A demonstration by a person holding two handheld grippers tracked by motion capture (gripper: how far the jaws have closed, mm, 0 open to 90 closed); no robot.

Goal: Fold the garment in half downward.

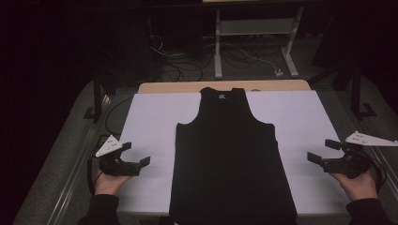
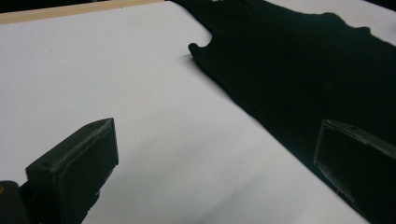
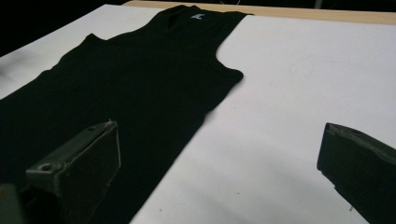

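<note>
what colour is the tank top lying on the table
Black, with a small white neck label; the tank top shows best in the high view.

Black tank top lies flat on white-covered table.

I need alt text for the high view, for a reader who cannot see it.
A black sleeveless fabric top lies flat on a white table cover, neck away from the person. The left gripper and the right gripper sit open, one at each side, apart from it.

bare white sheet either side of black tank top, nothing blocking
</note>
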